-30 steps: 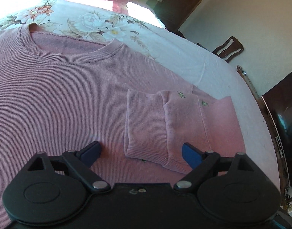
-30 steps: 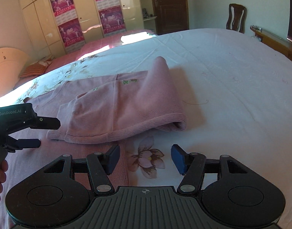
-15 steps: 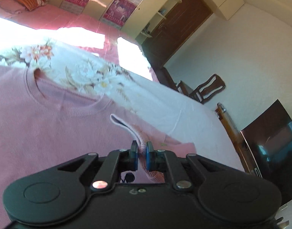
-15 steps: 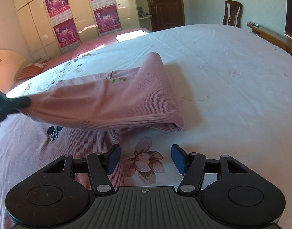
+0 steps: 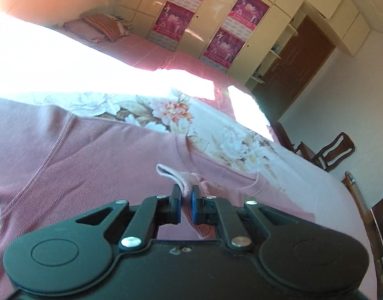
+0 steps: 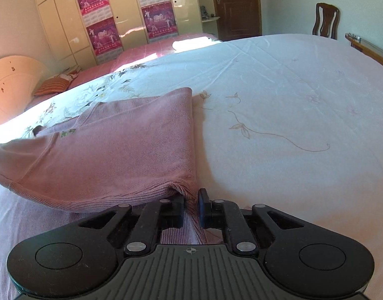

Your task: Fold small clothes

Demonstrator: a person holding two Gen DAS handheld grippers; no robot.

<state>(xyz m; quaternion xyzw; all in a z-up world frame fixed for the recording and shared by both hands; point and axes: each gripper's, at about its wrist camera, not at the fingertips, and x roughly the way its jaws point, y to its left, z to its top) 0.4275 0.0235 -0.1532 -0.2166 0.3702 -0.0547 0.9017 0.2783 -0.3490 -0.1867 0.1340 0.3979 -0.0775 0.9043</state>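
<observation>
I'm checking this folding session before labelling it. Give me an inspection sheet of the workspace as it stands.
Surface: bed with a white floral bedspread, wrinkled, sunlit at the far side.
Job's things: pink sweater partly folded, one side lifted off the bed; its cuff is pinched up.
Clutter: nothing seen on the bedspread.
Grippers: left gripper shut on the cuff; right gripper shut on the sweater's folded hem corner.
Cables: nothing seen.
Surroundings: wardrobe with posters, brown door, wooden chair, striped pillow on a second bed.
</observation>
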